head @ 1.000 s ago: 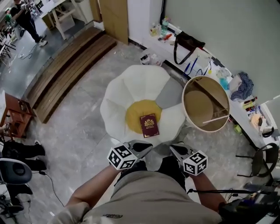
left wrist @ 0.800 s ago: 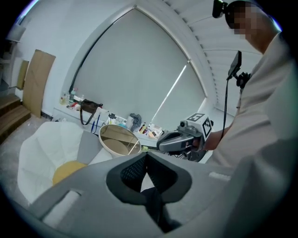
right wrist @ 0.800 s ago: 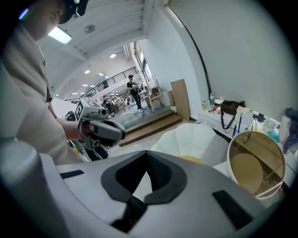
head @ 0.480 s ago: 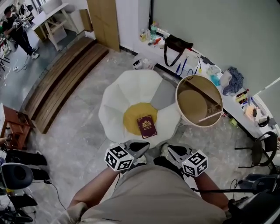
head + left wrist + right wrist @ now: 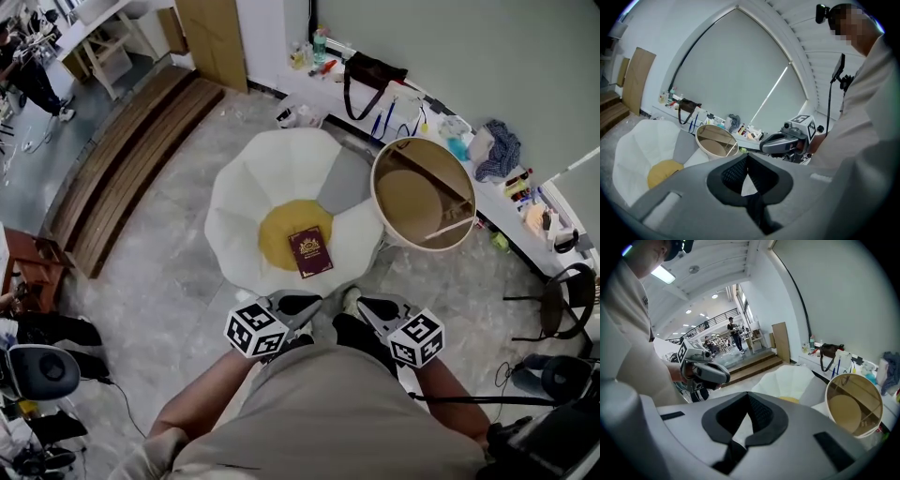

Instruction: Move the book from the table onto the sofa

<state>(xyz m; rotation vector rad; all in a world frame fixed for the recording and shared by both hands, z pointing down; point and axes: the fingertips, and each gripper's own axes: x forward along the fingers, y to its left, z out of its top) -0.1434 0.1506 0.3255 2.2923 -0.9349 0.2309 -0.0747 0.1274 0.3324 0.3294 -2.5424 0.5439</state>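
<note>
A maroon book [image 5: 309,252] lies flat on the yellow centre cushion [image 5: 281,234] of the white flower-shaped sofa [image 5: 272,169], its near edge over a white petal. The round wooden table [image 5: 424,195] stands right of the sofa with nothing on it. My left gripper [image 5: 298,303] and right gripper [image 5: 367,307] hover close to my body, short of the sofa's near rim, both shut and holding nothing. In the left gripper view the shut jaws [image 5: 746,161] point past the sofa [image 5: 637,145] and the table [image 5: 716,140]. In the right gripper view the jaws [image 5: 749,404] are likewise shut.
Wooden steps [image 5: 122,159] run along the left. A low white ledge [image 5: 412,94] by the wall carries a dark bag [image 5: 370,73] and clutter. A black chair [image 5: 567,300] stands at the right, a small wooden stand [image 5: 28,272] at the left. A person [image 5: 28,80] stands far off.
Both grippers have risen a little in front of my body, still shut. The book stays where it lies on the sofa, and my head view has shifted slightly.
</note>
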